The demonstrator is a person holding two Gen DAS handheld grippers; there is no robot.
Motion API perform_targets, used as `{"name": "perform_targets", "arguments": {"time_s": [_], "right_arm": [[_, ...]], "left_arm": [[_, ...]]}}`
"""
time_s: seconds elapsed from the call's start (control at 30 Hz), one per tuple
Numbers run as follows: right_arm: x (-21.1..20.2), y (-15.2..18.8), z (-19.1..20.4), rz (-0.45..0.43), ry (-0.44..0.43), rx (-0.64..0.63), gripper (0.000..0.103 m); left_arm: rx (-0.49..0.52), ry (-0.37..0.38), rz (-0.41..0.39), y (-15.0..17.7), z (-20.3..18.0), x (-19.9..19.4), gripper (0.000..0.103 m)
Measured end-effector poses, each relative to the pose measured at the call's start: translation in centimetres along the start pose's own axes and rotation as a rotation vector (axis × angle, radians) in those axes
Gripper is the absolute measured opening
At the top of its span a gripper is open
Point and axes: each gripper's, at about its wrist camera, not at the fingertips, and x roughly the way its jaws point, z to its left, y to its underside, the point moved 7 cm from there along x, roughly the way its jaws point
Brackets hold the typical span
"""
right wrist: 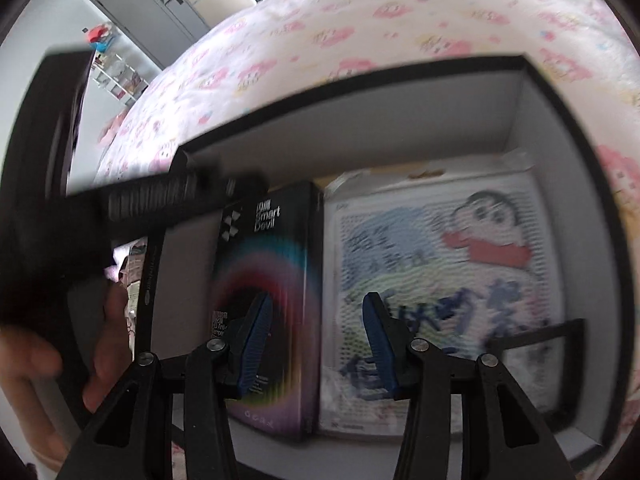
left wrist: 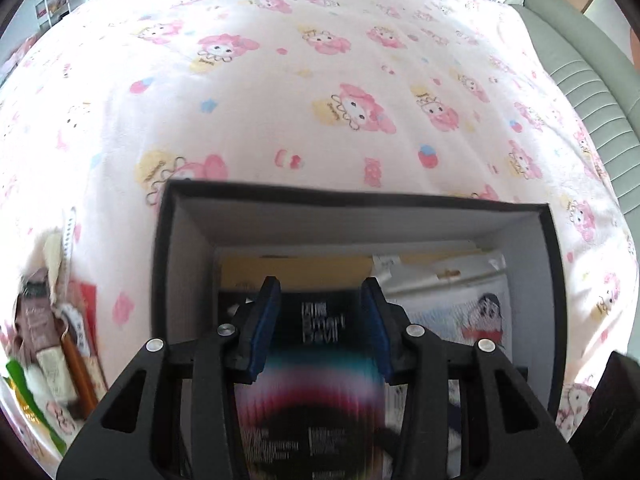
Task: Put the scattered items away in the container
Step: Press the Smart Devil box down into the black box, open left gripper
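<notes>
- While the black container [left wrist: 360,200] sits open on the bed's pink cartoon blanket [left wrist: 280,100], the left tongs [left wrist: 320,284] hang over its left half, jaws partly apart and gripping nothing.
- Inside the container, under those tongs, a dark "Smart Devil" box [left wrist: 320,380] lies flat against the left wall.
- Beside it, toward the container's right wall, lies a white cartoon packet [left wrist: 460,312].
- Right tongs [right wrist: 316,298] hover above the seam between box and packet, about half open, empty.
- Outside the container, off its left wall, loose packets [left wrist: 52,344] lie heaped on the blanket.
</notes>
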Motion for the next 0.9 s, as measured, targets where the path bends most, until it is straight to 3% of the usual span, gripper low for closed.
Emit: {"name": "perform_targets", "arguments": {"time_s": [0.27, 0.4, 0.53, 0.73, 0.9], "right_arm": [[2.3, 0.7, 1.1, 0.094, -0.107, 0.031, 0.038], [2.6, 1.2, 1.6, 0.122, -0.138, 0.026, 0.037], [1.3, 0.8, 1.3, 0.068, -0.081, 0.005, 0.037], [-2.3, 0.2, -0.9, -0.039, 0.081, -0.034, 0.037], [-5.1, 1.2, -1.2, -0.091, 0.144, -0.052, 0.037]], "left_arm": [[0.007, -0.041, 0.081, 0.7, -0.3, 2.1, 0.039], [0.009, -0.007, 0.108, 1.6, -0.2, 1.9, 0.036], [-0.022, 0.056, 0.076, 2.2, -0.2, 0.5, 0.035], [-0.055, 0.142, 0.054, 5.2, 0.1, -2.2, 0.035], [-0.020, 0.136, -0.019, 7.9, -0.8, -5.9, 0.035]]}}
